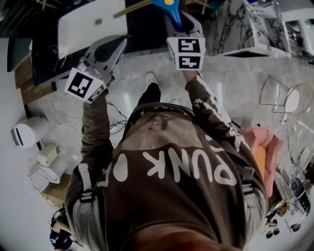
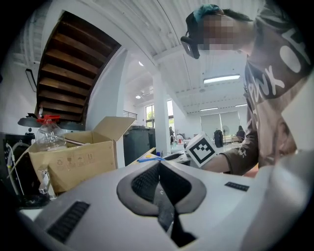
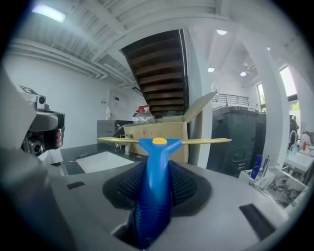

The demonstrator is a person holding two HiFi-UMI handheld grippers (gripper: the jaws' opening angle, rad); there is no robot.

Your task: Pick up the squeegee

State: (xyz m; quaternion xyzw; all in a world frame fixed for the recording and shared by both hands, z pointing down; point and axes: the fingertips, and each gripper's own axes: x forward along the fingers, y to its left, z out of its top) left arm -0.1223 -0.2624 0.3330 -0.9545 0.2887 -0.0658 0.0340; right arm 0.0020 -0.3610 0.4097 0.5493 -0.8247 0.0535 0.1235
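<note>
The squeegee (image 3: 155, 191) has a blue handle and a thin yellow blade (image 3: 206, 141) that lies crosswise. My right gripper (image 3: 154, 171) is shut on the handle and holds it up in the air, blade outermost. In the head view the squeegee (image 1: 172, 12) sticks out of the right gripper (image 1: 179, 24) over the dark counter (image 1: 44, 59). My left gripper (image 1: 117, 46) is to its left, also raised. Its pads (image 2: 147, 181) meet with nothing between them. In the left gripper view the squeegee (image 2: 149, 158) shows small beside the right gripper's marker cube (image 2: 202, 148).
A white sink basin (image 1: 91, 22) is set in the counter. An open cardboard box (image 3: 162, 132) stands on it, with a clear bottle (image 2: 46, 133) behind. A wooden staircase (image 3: 159, 73) rises beyond. A wire chair (image 1: 284, 98) and white fixtures (image 1: 29, 132) stand on the floor.
</note>
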